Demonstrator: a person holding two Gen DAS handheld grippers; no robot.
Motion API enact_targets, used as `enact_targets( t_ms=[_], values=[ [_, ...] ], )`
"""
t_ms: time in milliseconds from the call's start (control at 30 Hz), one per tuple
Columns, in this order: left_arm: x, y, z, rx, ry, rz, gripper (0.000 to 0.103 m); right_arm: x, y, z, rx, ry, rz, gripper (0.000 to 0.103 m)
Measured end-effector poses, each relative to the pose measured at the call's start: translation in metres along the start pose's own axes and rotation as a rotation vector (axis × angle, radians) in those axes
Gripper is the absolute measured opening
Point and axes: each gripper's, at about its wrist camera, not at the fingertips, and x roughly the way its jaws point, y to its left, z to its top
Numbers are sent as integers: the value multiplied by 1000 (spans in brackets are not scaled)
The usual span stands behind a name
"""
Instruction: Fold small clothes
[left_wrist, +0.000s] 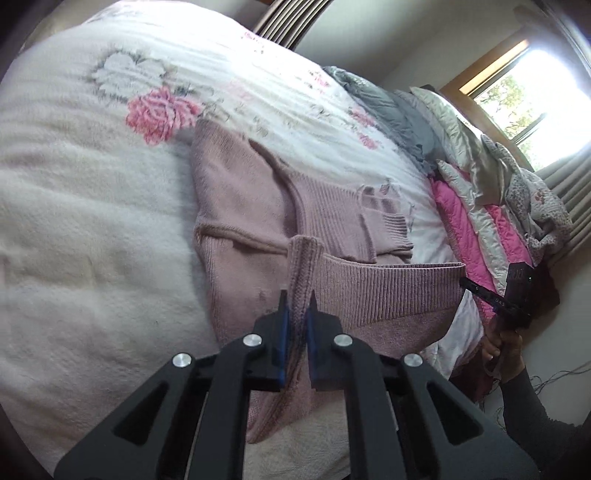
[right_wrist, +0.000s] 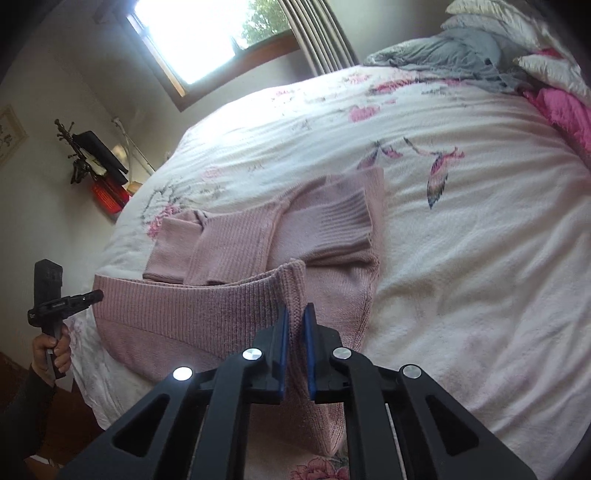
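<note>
Floral bedspread (right_wrist: 461, 258) bears pink sweater (right_wrist: 229, 236), ribbed hem stretched between both clamped jaws.

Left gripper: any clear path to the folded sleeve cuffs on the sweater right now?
Probably not as things stand. The left gripper is shut on the pink sweater's raised hem, as is the right gripper. The cuffs lie uncovered just beyond; it would have to release first.

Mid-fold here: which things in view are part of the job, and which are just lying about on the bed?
In the job:
- pink sweater, its ribbed hem lifted
- left gripper, shut on the hem
- right gripper, shut on the hem

Lying about:
- floral blanket underneath
- grey bedding
- pink quilt
</note>
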Motion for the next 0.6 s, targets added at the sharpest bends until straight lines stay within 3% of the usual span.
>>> enact_targets(
  t_ms=[167,300,600],
  values=[
    [-32,-25,34,56,-83,-17,6,-33,20,36,-31,-101,-6,7],
    [-32,-34,75,84,-96,-5,6,-35,27,76,-51,-131,-16,7],
    [32,-11,169,25,-14,62,6,36,-5,148,41,-70,-86,7]
  ],
)
